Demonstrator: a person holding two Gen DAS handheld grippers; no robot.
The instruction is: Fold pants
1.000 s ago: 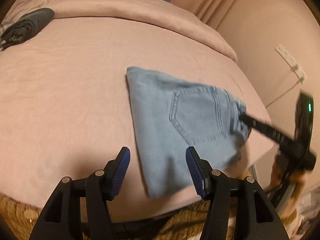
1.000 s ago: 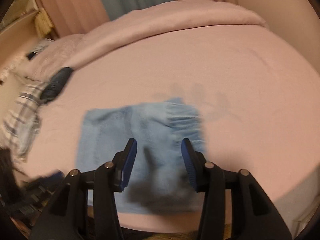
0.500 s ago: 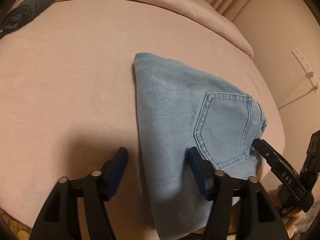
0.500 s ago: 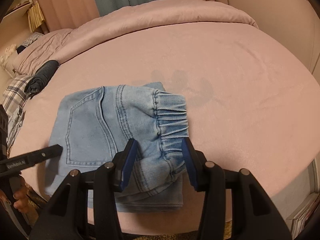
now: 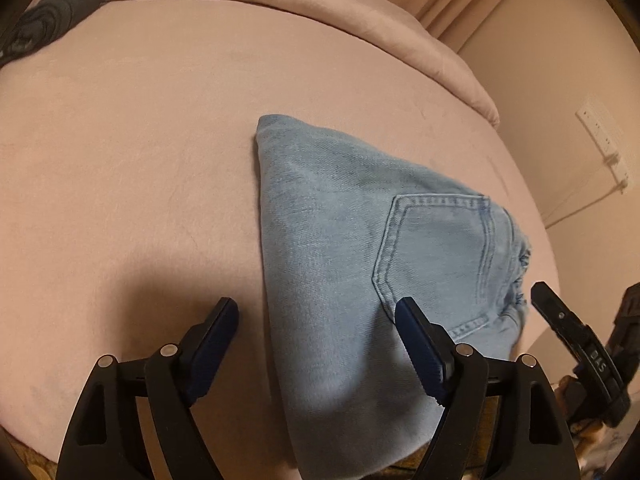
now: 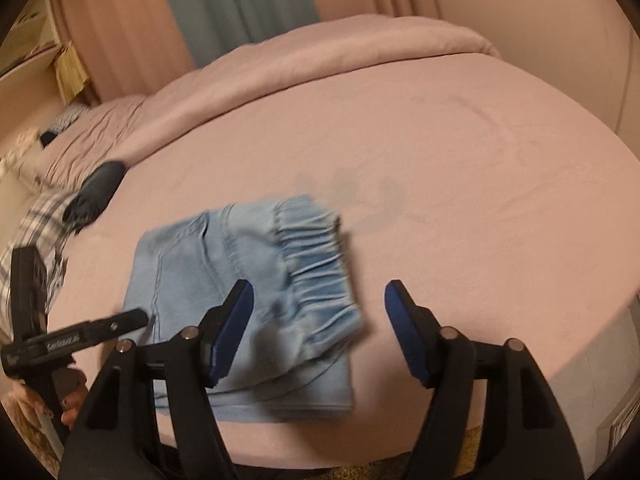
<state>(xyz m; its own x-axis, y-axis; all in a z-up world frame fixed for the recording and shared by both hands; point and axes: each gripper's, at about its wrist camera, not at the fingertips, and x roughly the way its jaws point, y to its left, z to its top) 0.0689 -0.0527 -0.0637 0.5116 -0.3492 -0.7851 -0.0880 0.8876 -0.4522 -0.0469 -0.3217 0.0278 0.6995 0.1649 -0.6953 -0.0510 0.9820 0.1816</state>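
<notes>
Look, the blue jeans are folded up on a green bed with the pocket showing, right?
Not quite. The bed is pink, not green, as the left wrist view shows. The rest is right: the blue jeans lie folded on it with the pocket showing.

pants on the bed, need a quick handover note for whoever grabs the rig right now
Left gripper: opening, nothing pinched; the pants' left folded edge lies between its fingers.
Right gripper: opening, holding nothing, above the elastic waistband corner.
Pants: light blue denim, folded into a compact stack near the front edge of the pink bed, back pocket up.
Done: folding looks finished and released.
Left: probably only pull both grippers clear; tidy the waistband corner if needed.
</notes>
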